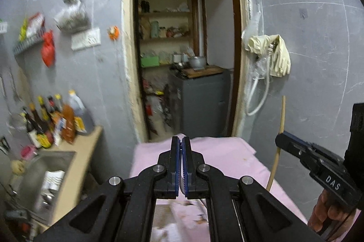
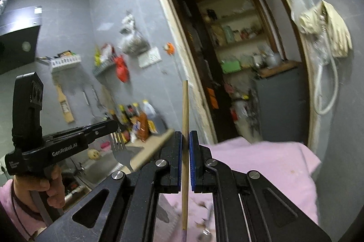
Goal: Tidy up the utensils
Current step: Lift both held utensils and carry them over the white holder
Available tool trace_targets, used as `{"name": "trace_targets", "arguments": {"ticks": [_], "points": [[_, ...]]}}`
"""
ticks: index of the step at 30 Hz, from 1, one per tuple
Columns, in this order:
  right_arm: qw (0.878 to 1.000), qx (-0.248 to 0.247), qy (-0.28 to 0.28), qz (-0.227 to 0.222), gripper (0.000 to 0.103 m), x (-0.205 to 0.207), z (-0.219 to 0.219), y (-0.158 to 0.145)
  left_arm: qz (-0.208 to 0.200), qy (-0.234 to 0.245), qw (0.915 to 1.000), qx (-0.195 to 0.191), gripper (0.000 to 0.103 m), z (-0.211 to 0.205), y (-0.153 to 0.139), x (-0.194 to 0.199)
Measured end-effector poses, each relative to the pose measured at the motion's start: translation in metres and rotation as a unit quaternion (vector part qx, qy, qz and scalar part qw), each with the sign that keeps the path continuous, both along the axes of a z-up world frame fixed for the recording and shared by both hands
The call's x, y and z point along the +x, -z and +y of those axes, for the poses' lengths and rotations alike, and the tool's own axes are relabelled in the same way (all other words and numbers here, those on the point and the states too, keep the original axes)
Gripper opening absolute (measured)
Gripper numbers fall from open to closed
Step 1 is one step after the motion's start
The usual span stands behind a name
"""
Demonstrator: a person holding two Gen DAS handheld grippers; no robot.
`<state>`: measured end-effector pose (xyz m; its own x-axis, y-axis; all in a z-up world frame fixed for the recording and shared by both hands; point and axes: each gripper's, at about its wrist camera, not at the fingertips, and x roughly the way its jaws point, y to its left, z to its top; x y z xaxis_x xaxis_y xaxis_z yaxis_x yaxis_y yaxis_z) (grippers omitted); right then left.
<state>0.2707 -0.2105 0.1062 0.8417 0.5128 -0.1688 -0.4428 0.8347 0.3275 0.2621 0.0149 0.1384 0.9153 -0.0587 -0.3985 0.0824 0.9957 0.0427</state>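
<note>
Both grippers up in the air, pointing roughly level toward the doorway (image 1: 182, 48), well above the pink cloth (image 1: 227, 157).

Left gripper (image 1: 181, 139): jaws closed to a thin slit, blue pads nearly touching. From the right wrist view, same gripper (image 2: 115, 126) off to the left, handle wrapped by the left hand (image 2: 45, 185), nose angled slightly upward in that view. Metal fork (image 2: 121, 155) pinched at the jaw tips, tines up at the tips, handle running down past the hand. Fork: plain steel, four tines, somewhat blurred. In the left wrist view only a thin metal edge visible in the slit between the pads.

Right gripper (image 2: 186, 135): closed on a chopstick (image 2: 185, 117). Stick upright between the pads, top end well above the jaws, lower end running down below them. From the left wrist view, right gripper (image 1: 281, 139) at right edge, right hand (image 1: 323, 212) on the handle, chopstick (image 1: 282, 119) crossing the jaw tip, upright with a slight bow from the lens. Chopstick: pale wood or bamboo, plain, single stick.

Sink counter with sauce bottles (image 1: 52, 119) low left, well apart from both tools.
</note>
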Motion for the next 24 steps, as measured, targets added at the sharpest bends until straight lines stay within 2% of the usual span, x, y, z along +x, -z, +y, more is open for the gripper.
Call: {"name": "trace_targets", "arguments": {"ticks": [4,9,16,24], "points": [[1.000,0.007,-0.021,-0.020,0.005,0.003,0.030,-0.010,-0.004,-0.020,0.9997,0.012,0.003,0.019,-0.008,-0.012],[0.998,0.012,-0.041,-0.042,0.005,0.011,0.069,-0.007,-0.007,-0.058,0.9980,0.023,0.003,0.043,0.003,-0.020],[0.998,-0.001,-0.054,-0.030,0.005,0.030,0.110,0.020,-0.011,-0.101,0.9945,0.027,0.003,0.063,0.025,-0.018],[0.998,-0.034,-0.061,-0.008,0.005,0.044,0.130,0.056,-0.003,-0.103,0.9937,0.045,0.003,0.063,0.054,-0.005]]}}
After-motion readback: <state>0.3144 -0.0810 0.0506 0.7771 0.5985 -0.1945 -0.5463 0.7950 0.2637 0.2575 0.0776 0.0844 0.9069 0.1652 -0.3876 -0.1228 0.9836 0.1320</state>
